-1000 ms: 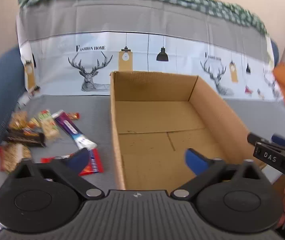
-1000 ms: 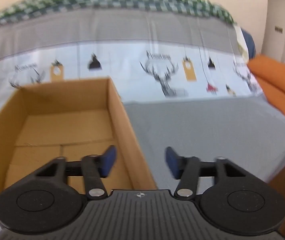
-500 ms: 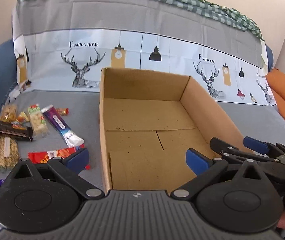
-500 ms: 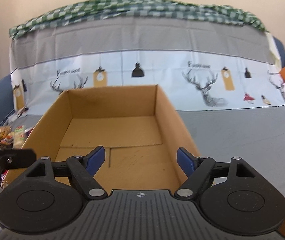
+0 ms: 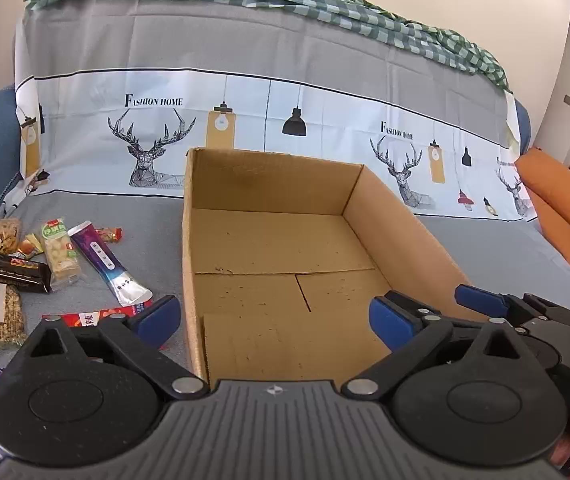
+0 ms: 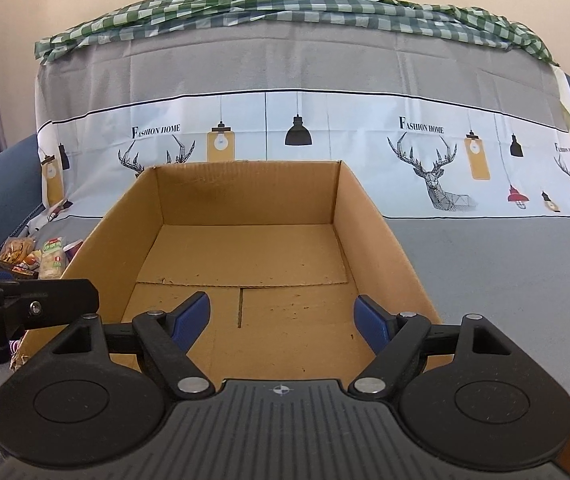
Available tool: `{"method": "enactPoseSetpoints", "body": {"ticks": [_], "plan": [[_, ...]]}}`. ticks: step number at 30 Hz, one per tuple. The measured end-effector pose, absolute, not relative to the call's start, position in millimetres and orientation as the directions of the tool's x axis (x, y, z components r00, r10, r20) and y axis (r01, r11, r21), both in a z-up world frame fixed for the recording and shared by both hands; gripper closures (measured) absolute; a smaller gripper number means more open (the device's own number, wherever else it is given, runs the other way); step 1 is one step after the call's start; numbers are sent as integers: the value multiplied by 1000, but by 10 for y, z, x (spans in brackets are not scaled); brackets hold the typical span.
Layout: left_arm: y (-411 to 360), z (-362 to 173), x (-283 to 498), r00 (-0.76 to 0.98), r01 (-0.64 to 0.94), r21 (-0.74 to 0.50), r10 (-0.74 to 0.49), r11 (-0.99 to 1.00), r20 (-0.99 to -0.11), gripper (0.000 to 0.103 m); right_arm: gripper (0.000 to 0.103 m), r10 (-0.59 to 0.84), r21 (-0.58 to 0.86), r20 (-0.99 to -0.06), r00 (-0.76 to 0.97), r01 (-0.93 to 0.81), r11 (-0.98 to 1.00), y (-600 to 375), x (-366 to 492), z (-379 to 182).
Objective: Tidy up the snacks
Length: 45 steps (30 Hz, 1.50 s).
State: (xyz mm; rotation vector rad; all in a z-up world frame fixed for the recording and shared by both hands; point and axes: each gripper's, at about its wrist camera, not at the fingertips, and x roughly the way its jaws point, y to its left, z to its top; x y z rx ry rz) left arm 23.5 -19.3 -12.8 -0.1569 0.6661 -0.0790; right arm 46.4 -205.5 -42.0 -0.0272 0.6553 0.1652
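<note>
Grey sofa cover [image 5: 85, 216] with a deer-and-lamp print band on the backrest, green checked cloth [image 5: 325, 4] along the top, orange cushion [image 5: 557, 204] at right edge of the left wrist view.

Cardboard box [image 5: 397, 236] sits mid-frame on the seat: open top, brown, bare floor with flap seams, nothing in it.

Snacks [image 5: 57, 256] lie loose at left of the box, not touching it: a green-label clear pack, a purple-to-silver stick pack, a black bar, a red wrapper low down, a noodle-like pack at far left.

Left hand-held gripper [image 5: 273, 320]: jaws wide apart, straddling the box's near left wall, gripping nothing.

Right hand-held gripper [image 6: 283, 318]: jaws wide apart over the box floor, nothing between them.
</note>
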Motion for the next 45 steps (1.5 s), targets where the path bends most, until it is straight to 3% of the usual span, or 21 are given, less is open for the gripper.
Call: {"method": "enactPoseSetpoints", "body": {"ticks": [3,13,17,45], "plan": [[-186,-127,232,785,21,-175,-125,984,-607,8,23,143,30,-609,780,-157,987,-2068,472,-416],[-213,-127,192,806,48,-168,-137,985,-576,51,23,141,20,-596,791,-161,987,-2013,457,-430],[-253,-108,161,823,66,-147,-138,987,-551,58,28,147,19,-593,791,-169,985,-2028,455,-429],[-235,-99,161,795,127,-196,-218,972,-566,58,56,194,31,-580,791,-217,976,-2007,427,-434]]}}
